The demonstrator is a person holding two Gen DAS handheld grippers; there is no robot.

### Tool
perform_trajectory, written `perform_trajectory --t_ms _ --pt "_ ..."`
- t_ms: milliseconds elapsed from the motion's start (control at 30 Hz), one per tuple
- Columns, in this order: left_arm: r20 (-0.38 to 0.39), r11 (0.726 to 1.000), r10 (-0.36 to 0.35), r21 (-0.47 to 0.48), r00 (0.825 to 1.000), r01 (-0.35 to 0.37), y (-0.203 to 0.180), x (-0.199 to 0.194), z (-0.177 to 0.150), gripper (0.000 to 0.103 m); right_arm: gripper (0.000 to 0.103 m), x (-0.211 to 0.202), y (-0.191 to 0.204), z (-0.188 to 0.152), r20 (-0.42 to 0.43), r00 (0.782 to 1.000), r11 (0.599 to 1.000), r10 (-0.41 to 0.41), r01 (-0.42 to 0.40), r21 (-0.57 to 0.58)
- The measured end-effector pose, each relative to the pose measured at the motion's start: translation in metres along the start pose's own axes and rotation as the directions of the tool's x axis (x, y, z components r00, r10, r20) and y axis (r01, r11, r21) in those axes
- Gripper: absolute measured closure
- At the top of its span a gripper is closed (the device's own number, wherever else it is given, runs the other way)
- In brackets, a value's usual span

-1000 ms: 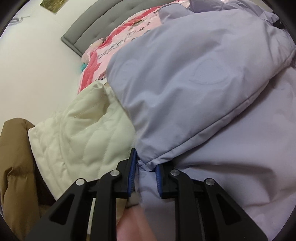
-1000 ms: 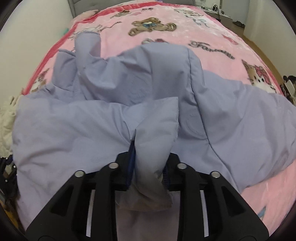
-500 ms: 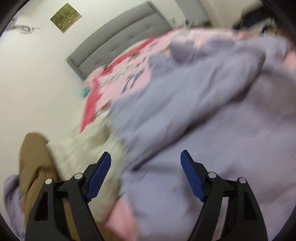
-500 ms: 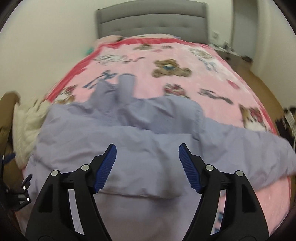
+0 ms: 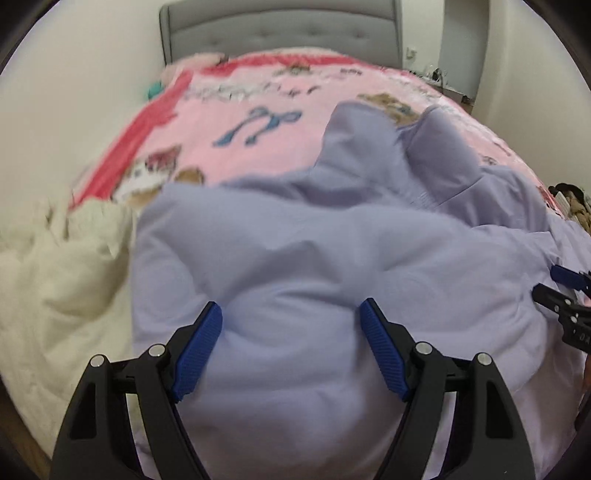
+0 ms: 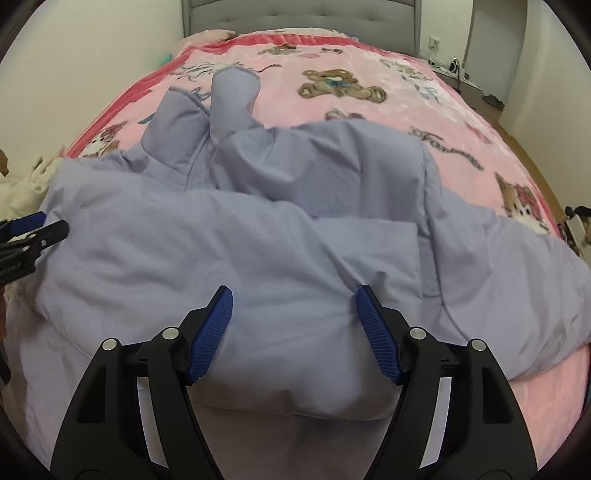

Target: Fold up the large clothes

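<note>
A large lavender padded jacket (image 5: 295, 258) lies folded over on the pink bed; it also shows in the right wrist view (image 6: 258, 251), its two sleeves (image 6: 207, 114) pointing toward the headboard. My left gripper (image 5: 290, 350) is open and empty just above the jacket's near edge. My right gripper (image 6: 293, 332) is open and empty over the same near fold. The right gripper's tip shows at the right edge of the left wrist view (image 5: 565, 295); the left gripper's tip shows at the left edge of the right wrist view (image 6: 33, 229).
A pink cartoon blanket (image 6: 388, 66) covers the bed, with a grey headboard (image 5: 280, 33) behind. A cream quilted garment (image 5: 55, 266) lies heaped left of the jacket. A wall runs along the left; floor and a doorway lie to the right.
Both grippers were shut on the jacket's edge a second ago. They have let go, opened wide and pulled back, and the left view has swung toward the headboard.
</note>
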State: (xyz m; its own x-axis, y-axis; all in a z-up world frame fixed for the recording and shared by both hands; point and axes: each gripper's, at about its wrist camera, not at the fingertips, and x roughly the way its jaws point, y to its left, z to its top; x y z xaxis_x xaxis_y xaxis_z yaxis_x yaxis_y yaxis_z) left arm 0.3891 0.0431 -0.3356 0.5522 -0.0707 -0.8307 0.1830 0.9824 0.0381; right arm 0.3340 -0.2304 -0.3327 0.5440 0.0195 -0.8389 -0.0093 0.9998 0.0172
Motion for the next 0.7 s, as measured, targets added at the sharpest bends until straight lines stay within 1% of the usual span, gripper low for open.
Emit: perform_trajectory --t_ms 67,233,333,433,500,533,600,633,667,700 --pt "-0.042 1.0 -0.01 -0.002 0.999 0.01 0.001 0.013 -0.005 0.026 0.036 0.01 0.0 -0.003 -0.025 1.0 1.0 0.0 0.0 -0.007" --pt "-0.057 0.999 0.033 0.038 0.998 -0.031 -0.007 0.028 -0.01 0.025 0.035 0.024 -0.005 -0.001 -0.063 0.998 1.0 0.02 -0.02 0.007" --pt "-0.048 0.998 0.052 0.048 0.997 -0.05 -0.008 0.025 -0.009 0.024 0.035 0.021 -0.007 0.002 -0.067 0.997 0.999 0.036 -0.037 -0.002" --pt "-0.001 0.995 0.068 0.077 0.998 -0.068 -0.011 0.011 -0.01 0.024 0.034 0.003 -0.012 0.004 -0.027 0.996 0.997 0.081 -0.082 -0.009" --pt "0.016 0.995 0.062 0.083 0.998 -0.063 -0.01 -0.001 -0.011 0.024 0.034 -0.013 -0.018 0.001 0.016 0.994 0.994 0.107 -0.107 -0.005" --pt "0.022 0.995 0.055 0.086 0.998 -0.057 -0.011 -0.006 -0.012 0.024 0.034 -0.022 -0.023 -0.002 0.044 0.993 0.994 0.108 -0.108 0.007" --pt "0.046 0.993 0.049 0.103 0.998 -0.054 -0.018 -0.018 -0.018 0.024 0.032 -0.037 -0.034 -0.008 0.09 0.993 0.995 0.08 -0.085 0.054" --pt "0.069 0.991 0.063 0.114 0.996 -0.07 -0.024 -0.024 -0.021 0.024 0.031 -0.049 -0.047 -0.013 0.128 0.991 0.992 0.047 -0.062 0.114" --pt "0.102 0.988 0.091 0.115 0.991 -0.102 -0.033 -0.032 -0.025 0.024 0.024 -0.057 -0.059 -0.017 0.155 0.988 0.985 0.026 -0.052 0.164" --pt "0.121 0.987 0.114 0.099 0.986 -0.126 -0.042 -0.038 -0.028 0.023 0.021 -0.066 -0.074 -0.023 0.185 0.983 0.972 -0.005 -0.039 0.23"
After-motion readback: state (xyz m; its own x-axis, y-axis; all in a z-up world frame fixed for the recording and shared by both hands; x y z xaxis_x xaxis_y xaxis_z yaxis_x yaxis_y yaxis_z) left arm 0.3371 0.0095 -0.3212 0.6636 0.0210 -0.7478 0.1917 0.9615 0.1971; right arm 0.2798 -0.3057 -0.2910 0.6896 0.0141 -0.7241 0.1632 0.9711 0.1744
